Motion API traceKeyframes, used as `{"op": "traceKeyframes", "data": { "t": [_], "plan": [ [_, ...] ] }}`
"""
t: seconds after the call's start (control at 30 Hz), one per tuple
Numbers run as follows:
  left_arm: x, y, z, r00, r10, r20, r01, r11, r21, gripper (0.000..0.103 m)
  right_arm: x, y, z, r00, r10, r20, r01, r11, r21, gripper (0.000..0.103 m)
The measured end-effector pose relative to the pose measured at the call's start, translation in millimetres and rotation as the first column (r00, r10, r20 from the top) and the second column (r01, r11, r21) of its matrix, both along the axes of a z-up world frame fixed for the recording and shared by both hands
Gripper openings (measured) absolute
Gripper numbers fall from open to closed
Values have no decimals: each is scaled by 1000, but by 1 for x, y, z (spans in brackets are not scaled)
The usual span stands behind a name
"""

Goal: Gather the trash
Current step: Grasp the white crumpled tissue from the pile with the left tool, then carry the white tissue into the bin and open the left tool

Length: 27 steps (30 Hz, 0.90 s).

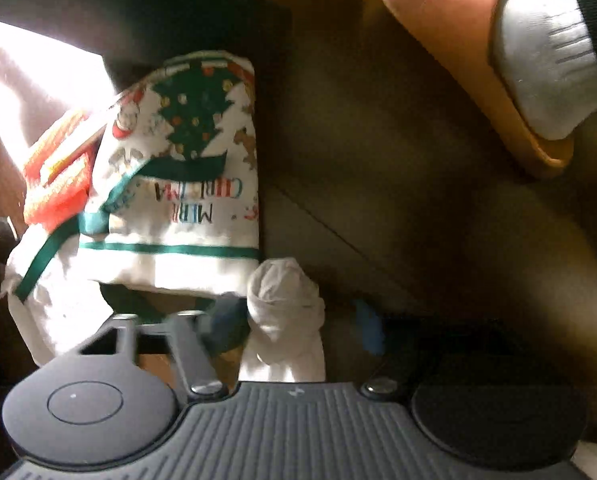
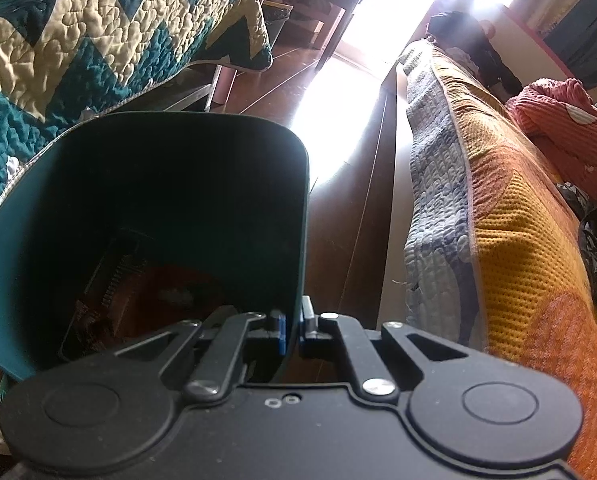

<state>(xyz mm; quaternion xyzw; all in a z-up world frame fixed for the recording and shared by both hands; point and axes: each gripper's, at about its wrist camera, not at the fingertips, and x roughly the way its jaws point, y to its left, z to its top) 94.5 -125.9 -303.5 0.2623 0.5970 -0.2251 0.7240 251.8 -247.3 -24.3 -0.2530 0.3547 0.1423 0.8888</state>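
- My right gripper (image 2: 293, 330) is clamped on the wall of the teal bin (image 2: 146, 216).
- My left gripper (image 1: 294, 320) straddles a crumpled white tissue (image 1: 284, 300) on the floor (image 1: 398, 220), beside a Christmas bag (image 1: 186, 184); pad contact unconfirmed.
- Risk: the tissue could slip out if I lift before full closure.

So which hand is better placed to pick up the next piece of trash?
Left. The left gripper sits over the crumpled tissue on the floor; the right gripper is shut on the bin wall.
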Motion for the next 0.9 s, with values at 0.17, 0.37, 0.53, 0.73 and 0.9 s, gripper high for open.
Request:
{"op": "traceKeyframes", "data": {
  "t": [0.17, 0.37, 0.53, 0.73, 0.9],
  "plan": [
    [-2, 6, 13, 999, 22, 28, -21, 999, -34, 22, 0, 0, 0, 1000, 5, 1, -5, 1000, 0, 5],
    [-1, 21, 61, 998, 14, 54, -9, 997, -80, 22, -3, -2, -1, 1000, 22, 13, -22, 1000, -10, 5],
    [0, 39, 126, 996, 57, 68, -44, 983, -179, 22, -7, -4, -2, 999, 31, 16, -30, 999, -25, 5],
    [9, 53, 220, 981, 108, 159, -48, 937, -346, 22, -15, -7, -6, 997, 60, 45, -56, 994, -89, 5],
    [41, 46, 275, 943, 211, 257, -67, 877, -476, 22, -20, -10, -6, 996, 70, 49, -65, 993, -102, 5]
  ]
}}
